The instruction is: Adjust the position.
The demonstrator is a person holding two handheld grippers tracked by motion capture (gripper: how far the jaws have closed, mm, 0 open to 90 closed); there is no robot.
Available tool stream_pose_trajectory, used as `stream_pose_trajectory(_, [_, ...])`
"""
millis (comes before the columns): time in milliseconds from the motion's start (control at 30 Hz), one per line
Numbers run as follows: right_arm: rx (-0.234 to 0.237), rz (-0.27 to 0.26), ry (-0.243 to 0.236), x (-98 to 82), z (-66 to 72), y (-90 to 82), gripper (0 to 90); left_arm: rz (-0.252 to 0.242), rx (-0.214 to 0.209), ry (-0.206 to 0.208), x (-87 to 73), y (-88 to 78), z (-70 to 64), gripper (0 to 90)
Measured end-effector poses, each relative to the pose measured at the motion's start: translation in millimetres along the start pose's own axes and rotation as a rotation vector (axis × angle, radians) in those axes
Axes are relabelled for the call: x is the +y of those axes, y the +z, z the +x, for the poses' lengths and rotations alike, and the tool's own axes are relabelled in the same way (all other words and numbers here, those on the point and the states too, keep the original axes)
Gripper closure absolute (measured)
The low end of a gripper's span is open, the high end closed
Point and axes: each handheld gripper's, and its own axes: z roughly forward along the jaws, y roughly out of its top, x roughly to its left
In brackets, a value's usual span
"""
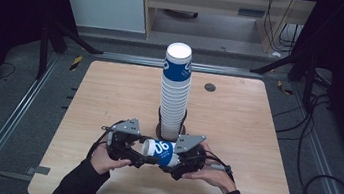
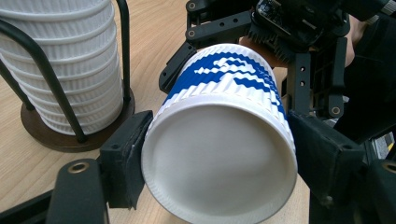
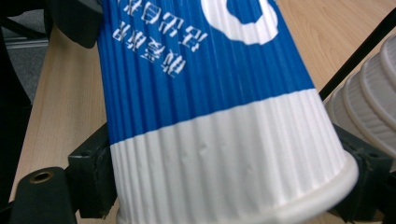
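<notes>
A ribbed blue-and-white paper cup [image 1: 160, 152] lies on its side between both tools, the left gripper [image 1: 137, 159] clamped at its base, the right gripper [image 1: 177, 162] clamped near its rim, the cup stack [image 1: 175, 91] just beyond.

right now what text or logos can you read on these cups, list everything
Held cup, blue band: two lines of white characters, upside down in the right gripper view, too blurred to read.
Held cup, above them: a large white rounded mark, cut off by the frame, not readable.
Held cup, high view: a white logo like "06" or "90", unsure.
Top cup of the stack: the same kind of white logo, too small to read.
</notes>
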Motion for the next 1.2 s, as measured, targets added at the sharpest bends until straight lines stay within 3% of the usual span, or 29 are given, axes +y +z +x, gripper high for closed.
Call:
stream_pose_trajectory(200, [-0.003,-0.008,0.019,-0.2,-1.4,0.3,9.4,-0.016,0.007,0.011,-0.5,-2.7,0.2,26.9])
stream_pose_trajectory(367, [-0.01,-0.065,0.055,0.0,-6.6,-9.8,6.6,-0.052,0.025,0.016,0.6,-10.6,1.3,27.0])
stream_pose_trajectory(533, [-0.03,-0.117,0.102,-0.9,-13.2,-22.2,6.3,-0.123,0.079,0.017,0.8,-25.0,4.5,27.0])
stream_pose_trajectory(667, [-0.027,-0.158,0.142,-3.3,-18.6,-29.9,6.4,-0.188,0.097,0.014,-0.1,-32.8,5.6,27.0])
stream_pose_trajectory(733, [-0.015,-0.183,0.162,-4.3,-20.2,-32.0,6.4,-0.219,0.092,0.005,-1.2,-34.0,6.0,27.0])
stream_pose_trajectory(867, [0.027,-0.23,0.194,-5.7,-22.3,-33.8,6.3,-0.235,0.07,0.005,-2.3,-31.3,4.3,27.0])
stream_pose_trajectory(1100, [0.072,-0.212,0.181,-6.7,-19.8,-27.2,6.1,-0.216,0.033,0.035,-1.1,-20.3,-4.5,27.0])
stream_pose_trajectory(1200, [0.091,-0.213,0.168,-6.0,-17.6,-25.1,6.2,-0.212,-0.001,0.039,-0.7,-18.0,-6.7,27.0])
